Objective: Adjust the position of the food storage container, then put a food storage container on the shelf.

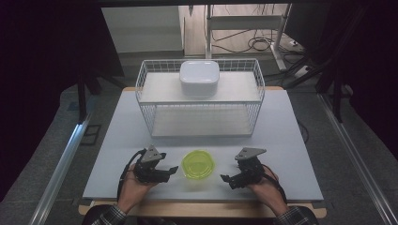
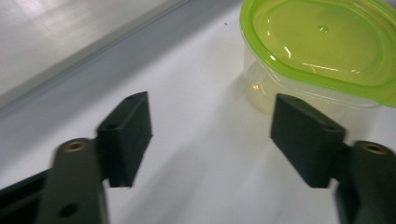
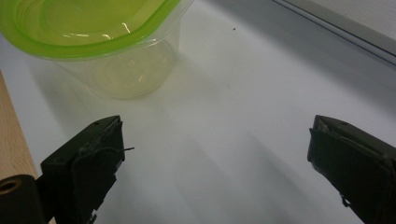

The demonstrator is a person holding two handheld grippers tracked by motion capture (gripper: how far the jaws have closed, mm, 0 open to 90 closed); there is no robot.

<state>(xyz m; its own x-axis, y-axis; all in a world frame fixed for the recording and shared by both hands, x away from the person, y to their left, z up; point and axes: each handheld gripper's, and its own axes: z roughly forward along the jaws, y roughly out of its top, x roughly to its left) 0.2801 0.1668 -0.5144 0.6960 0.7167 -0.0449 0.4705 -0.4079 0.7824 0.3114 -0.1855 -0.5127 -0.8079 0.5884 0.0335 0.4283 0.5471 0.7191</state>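
Both hands come in over the near edge of the white worktop [image 1: 291, 140], each holding a black gripper, with plaid sleeves just showing at the bottom of the high view. Between them, near the front of the worktop, sits a small clear plastic container [image 1: 198, 164] closed with a translucent lime-green lid [image 2: 322, 42]; the lid is a rounded oval with a raised rim and a small dimple near its middle, and the tub below it is see-through and tinted yellowish. The left gripper [image 1: 165, 170] is just beside the container, its jaws spread apart with nothing between them. The right gripper [image 1: 229, 179] is on the other side, jaws likewise wide apart and empty. Farther back stands a white wire basket [image 1: 141, 89] carrying a white lidded box [image 1: 199, 76].
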